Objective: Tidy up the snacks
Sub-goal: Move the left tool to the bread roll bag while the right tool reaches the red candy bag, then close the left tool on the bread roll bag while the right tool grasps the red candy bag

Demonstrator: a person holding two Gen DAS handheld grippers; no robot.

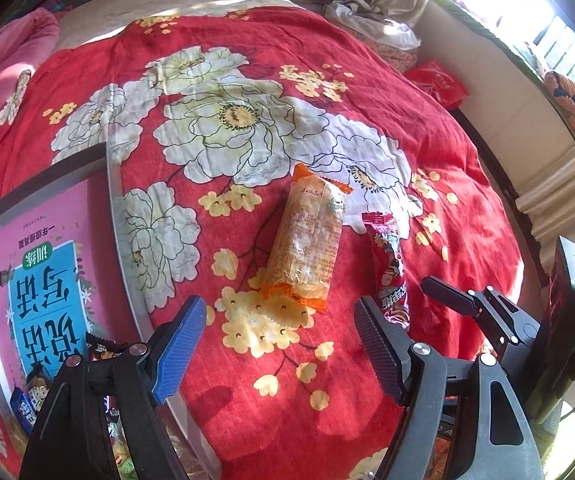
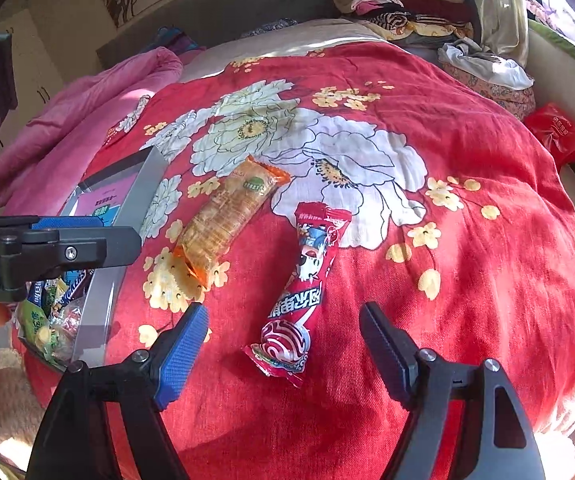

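Note:
On the red flowered bedspread (image 1: 447, 160) lie an orange biscuit packet (image 1: 307, 240) and, to its right, a red candy packet (image 1: 387, 264). My left gripper (image 1: 279, 312) is open just short of the orange packet's near end, touching nothing. In the right wrist view the red candy packet (image 2: 307, 280) runs lengthwise into the gap of my right gripper (image 2: 283, 314). That gripper is open, with both pads clear of the wrapper. The orange biscuit packet (image 2: 227, 216) lies up and to the left.
A clear box (image 2: 99, 300) at the left holds several small snacks (image 2: 55, 320) and a pink book (image 1: 47, 260). A pink quilt (image 2: 67, 128) lies beyond it. A red bag (image 2: 559, 132) sits at the bed's right edge, with folded clothes (image 2: 399, 8) at the back.

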